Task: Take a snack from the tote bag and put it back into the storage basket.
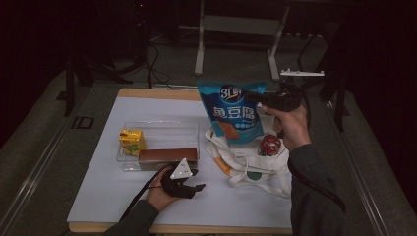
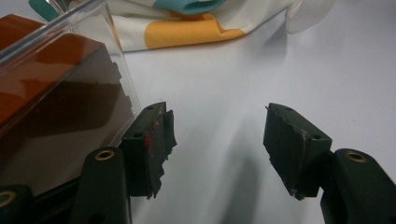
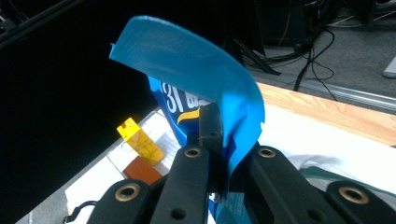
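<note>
The blue snack bag (image 1: pixel 232 112) carries the clearest print. Near its top, in the high view, sits a dark round badge with white characters that start with the digit "3". Below it run three big white Chinese characters, 鱼豆腐, across the bag's middle.

In the right gripper view the same bag (image 3: pixel 201 70) shows white "31" on a dark patch, followed by a character cut off by the bag's fold.

On the grey floor left of the table (image 1: pixel 113 196), white marks read "ID".

The yellow drink carton (image 1: pixel 131 140) and the small red can (image 1: pixel 270 144) bear printing, probably brand marks, but too small and dim to read.
</note>
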`<state>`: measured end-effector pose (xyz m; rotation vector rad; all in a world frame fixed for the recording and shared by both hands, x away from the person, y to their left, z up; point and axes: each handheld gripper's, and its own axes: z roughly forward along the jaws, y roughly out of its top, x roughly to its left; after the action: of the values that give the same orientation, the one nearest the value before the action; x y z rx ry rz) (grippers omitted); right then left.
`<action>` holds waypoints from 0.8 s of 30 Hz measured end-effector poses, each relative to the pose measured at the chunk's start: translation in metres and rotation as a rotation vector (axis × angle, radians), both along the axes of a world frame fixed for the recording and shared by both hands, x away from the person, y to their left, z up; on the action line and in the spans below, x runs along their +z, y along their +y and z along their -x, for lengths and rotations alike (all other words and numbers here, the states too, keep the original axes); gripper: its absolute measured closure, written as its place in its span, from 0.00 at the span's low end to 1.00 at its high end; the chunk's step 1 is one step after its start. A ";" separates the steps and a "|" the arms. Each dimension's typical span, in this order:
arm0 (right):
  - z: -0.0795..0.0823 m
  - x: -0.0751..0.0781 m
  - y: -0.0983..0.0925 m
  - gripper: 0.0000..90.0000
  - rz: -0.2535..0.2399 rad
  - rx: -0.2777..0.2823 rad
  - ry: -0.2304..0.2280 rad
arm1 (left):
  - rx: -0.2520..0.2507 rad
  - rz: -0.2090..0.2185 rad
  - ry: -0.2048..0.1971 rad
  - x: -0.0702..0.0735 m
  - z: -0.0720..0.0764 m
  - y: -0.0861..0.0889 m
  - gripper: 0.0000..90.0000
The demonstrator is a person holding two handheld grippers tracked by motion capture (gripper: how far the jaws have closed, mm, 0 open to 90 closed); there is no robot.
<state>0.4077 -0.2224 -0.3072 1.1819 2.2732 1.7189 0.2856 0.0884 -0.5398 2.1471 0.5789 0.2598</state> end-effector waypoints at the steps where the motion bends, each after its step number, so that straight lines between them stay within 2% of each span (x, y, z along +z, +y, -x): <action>1: 0.000 0.000 0.000 0.99 0.000 0.000 0.000 | 0.000 0.000 0.000 0.000 0.000 0.000 0.45; 24: 0.001 0.011 0.029 0.99 -0.035 0.050 -0.005 | 0.002 0.001 0.004 0.000 0.000 0.000 0.45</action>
<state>0.4063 -0.1936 -0.2966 1.1346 2.2977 1.7845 0.2860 0.0888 -0.5397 2.1469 0.5840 0.2561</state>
